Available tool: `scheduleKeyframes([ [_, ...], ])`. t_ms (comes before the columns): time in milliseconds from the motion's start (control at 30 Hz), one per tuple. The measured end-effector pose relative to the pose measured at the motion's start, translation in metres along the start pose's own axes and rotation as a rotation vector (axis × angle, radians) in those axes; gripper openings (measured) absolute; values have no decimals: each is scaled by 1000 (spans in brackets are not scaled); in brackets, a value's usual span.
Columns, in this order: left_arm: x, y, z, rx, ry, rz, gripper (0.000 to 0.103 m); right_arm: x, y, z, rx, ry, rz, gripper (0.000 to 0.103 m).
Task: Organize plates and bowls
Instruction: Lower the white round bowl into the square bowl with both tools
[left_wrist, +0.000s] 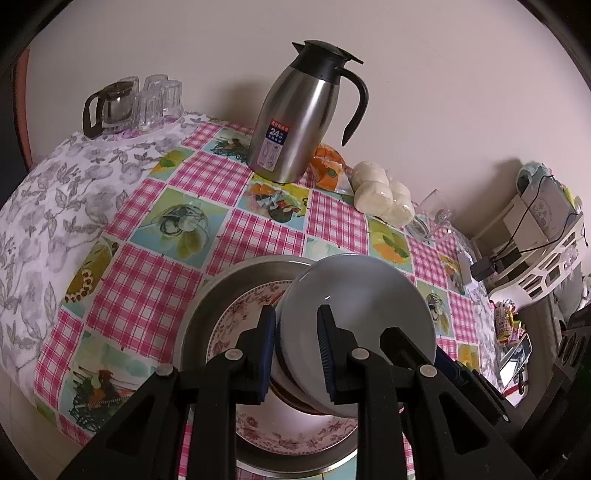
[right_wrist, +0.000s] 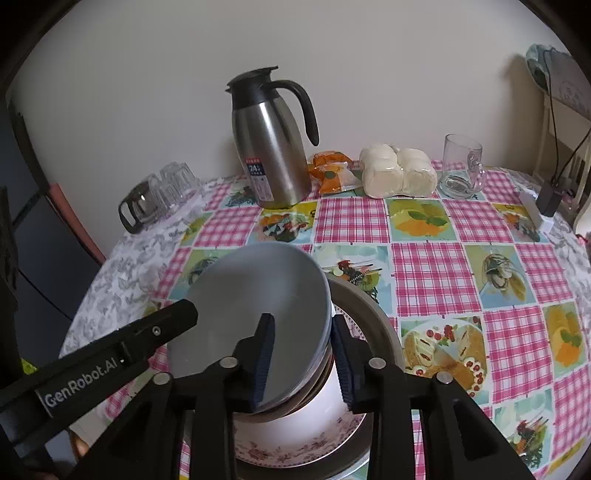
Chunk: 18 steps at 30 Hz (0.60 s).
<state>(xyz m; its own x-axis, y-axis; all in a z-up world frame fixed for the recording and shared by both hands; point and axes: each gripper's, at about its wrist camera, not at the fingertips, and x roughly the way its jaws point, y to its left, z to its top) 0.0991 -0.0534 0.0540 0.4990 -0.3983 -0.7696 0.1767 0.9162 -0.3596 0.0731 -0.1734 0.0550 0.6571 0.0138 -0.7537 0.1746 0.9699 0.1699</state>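
Observation:
A pale blue bowl (left_wrist: 354, 306) tops a small stack of bowls, tilted above a floral plate (left_wrist: 243, 317) that lies in a steel pan (left_wrist: 218, 288). My left gripper (left_wrist: 297, 350) is shut on the stack's left rim, one finger inside, one outside. My right gripper (right_wrist: 303, 354) is shut on the opposite rim of the same blue bowl (right_wrist: 255, 295). The plate (right_wrist: 295, 446) and the pan (right_wrist: 373, 310) show below it. The left gripper's arm (right_wrist: 110, 354) crosses the right wrist view at left.
A steel thermos jug (right_wrist: 273, 147) stands at the back, with an orange packet (right_wrist: 332, 170), wrapped white buns (right_wrist: 399, 170) and a glass mug (right_wrist: 461, 166) to its right. A glass teapot and upturned glasses (right_wrist: 159, 195) stand at the back left. A white shelf (left_wrist: 546, 240) is beyond the table's right edge.

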Motion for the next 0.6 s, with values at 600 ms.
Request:
scheduleKeyframes([
  [600,-10,10,2,-40,-26,-2,23,-8,-36,2,157,-32,106,13],
])
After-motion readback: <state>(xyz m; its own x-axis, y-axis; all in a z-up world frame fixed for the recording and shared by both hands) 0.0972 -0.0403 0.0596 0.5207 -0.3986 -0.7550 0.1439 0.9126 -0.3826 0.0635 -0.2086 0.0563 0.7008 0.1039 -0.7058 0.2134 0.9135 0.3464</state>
